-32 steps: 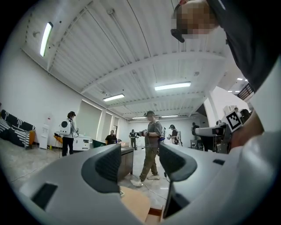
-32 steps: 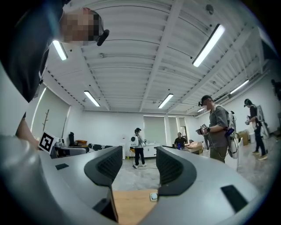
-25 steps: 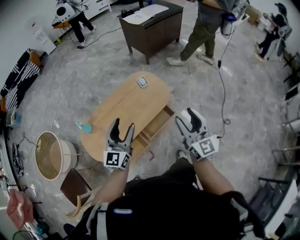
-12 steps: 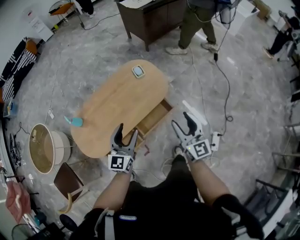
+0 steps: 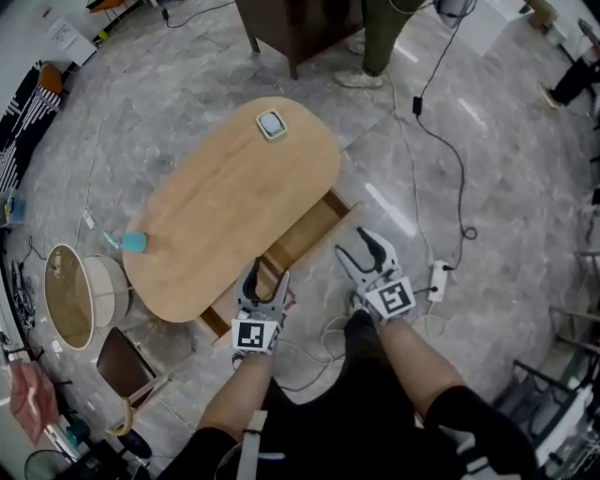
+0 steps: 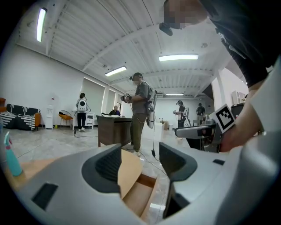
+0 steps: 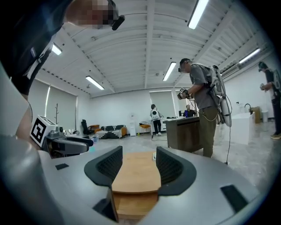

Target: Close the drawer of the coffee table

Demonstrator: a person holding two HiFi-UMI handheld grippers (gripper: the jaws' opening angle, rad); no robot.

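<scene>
The oval wooden coffee table (image 5: 234,202) stands mid-floor, its drawer (image 5: 302,239) pulled out toward me on the lower right side. My left gripper (image 5: 266,277) is open, with its tips at the near corner of the drawer front. My right gripper (image 5: 359,247) is open too and hangs just right of the drawer's outer end, apart from it. In the left gripper view the open gripper (image 6: 140,161) frames the table edge and the drawer (image 6: 141,198) inside. The right gripper view shows that open gripper (image 7: 137,168) lined up along the table top (image 7: 136,173), nothing held.
On the table lie a small square white dish (image 5: 270,123) and a teal bottle (image 5: 132,242). A round basket (image 5: 70,298) and a brown chair (image 5: 124,364) stand at the left. A power strip (image 5: 437,278) with cables lies on the right floor. A dark desk (image 5: 300,23) and a person's legs (image 5: 380,37) are behind.
Both grippers have come down and forward to the open drawer, the left one reaching its near corner. The head view has tilted further down. The drawer stays pulled out.
</scene>
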